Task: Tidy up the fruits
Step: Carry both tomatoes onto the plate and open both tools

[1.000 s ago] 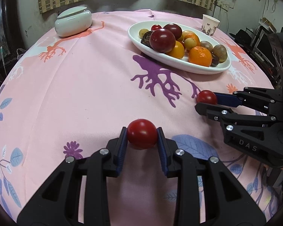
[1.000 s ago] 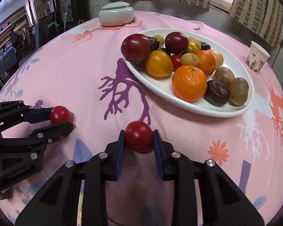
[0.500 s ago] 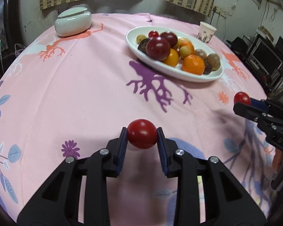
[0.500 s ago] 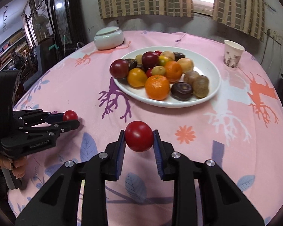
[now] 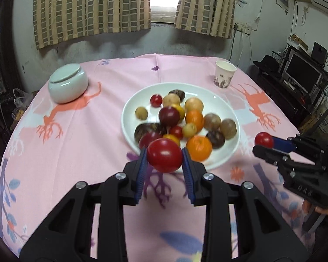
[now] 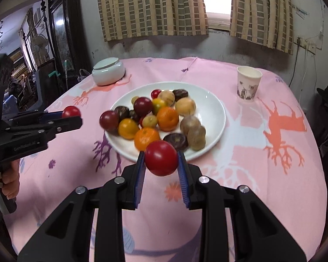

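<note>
My left gripper (image 5: 164, 158) is shut on a red tomato (image 5: 164, 157) and holds it well above the pink tablecloth, in front of the white plate (image 5: 229, 111). My right gripper (image 6: 161, 158) is shut on a second red tomato (image 6: 161, 157), also raised before the plate (image 6: 216, 109). The plate holds several fruits: oranges, dark red plums, brown round fruits and small tomatoes. Each gripper shows in the other's view, the right one (image 5: 263, 143) at the right edge, the left one (image 6: 71, 114) at the left edge.
A pale green lidded jar (image 5: 68, 83) stands at the back left of the table. A paper cup (image 5: 224, 74) stands at the back right. Curtains and a wall lie behind the table; a monitor and shelves stand at the far right.
Both grippers have risen high above the table with their tomatoes still held and now look down on the plate from farther back.
</note>
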### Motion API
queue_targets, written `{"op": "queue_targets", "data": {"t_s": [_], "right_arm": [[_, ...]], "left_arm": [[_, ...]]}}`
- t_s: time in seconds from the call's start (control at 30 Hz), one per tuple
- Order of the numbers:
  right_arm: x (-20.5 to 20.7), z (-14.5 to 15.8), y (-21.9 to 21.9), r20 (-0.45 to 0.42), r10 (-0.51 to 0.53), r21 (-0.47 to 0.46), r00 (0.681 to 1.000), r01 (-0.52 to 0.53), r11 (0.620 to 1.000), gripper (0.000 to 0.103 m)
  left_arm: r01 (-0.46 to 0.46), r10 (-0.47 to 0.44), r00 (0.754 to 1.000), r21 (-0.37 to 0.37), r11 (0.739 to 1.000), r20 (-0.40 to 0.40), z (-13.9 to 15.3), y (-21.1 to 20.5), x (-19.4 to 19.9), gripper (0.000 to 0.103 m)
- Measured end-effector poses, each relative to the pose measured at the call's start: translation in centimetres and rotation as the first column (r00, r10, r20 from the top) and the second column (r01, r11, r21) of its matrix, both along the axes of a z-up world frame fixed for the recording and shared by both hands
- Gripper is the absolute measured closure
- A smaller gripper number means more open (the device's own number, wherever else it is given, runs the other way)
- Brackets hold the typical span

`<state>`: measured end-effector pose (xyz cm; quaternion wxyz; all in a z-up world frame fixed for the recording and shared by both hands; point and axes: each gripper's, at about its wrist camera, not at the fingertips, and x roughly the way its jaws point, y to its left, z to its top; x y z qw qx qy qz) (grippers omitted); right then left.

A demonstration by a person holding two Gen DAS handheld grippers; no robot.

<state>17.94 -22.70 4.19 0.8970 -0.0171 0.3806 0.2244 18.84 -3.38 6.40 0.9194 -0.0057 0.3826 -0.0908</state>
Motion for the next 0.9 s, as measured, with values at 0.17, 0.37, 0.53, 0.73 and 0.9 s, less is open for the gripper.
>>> {"op": "queue_targets", "data": {"t_s": [0.17,0.37,0.53,0.73,0.9], "right_arm": [[3.8,-0.5,0.6,-0.005,-0.019,0.008,1.000,0.019,1.000,0.074],[7.5,-2.6,1.6,-0.030,-0.051,-0.032,0.998,0.050,0.998,0.073],[9.1,-3.8,1.5,-0.051,-0.096,-0.020,0.994,0.096,0.995,0.050],[6.5,-2.2,0.5,-0.027,-0.119,-0.007,0.993,0.119,0.993,0.044],[2.3,-1.1,-0.4,-0.048,-0.131,0.004,0.990,0.132,0.991,0.042]], "left_arm": [[-0.001,0.001,1.000,0.025,1.000,-0.031,-1.0,-2.0,4.1,0.072],[-0.023,0.026,0.998,0.058,0.998,-0.064,-3.0,-2.6,7.3,0.071],[-0.067,0.074,0.996,0.114,0.991,-0.052,-3.3,-2.6,7.7,0.028],[-0.098,0.105,0.993,0.132,0.986,-0.045,-2.2,-1.6,5.0,0.021],[-0.112,0.112,0.994,0.145,0.983,0.005,-1.6,-1.0,0.2,0.015]]}}
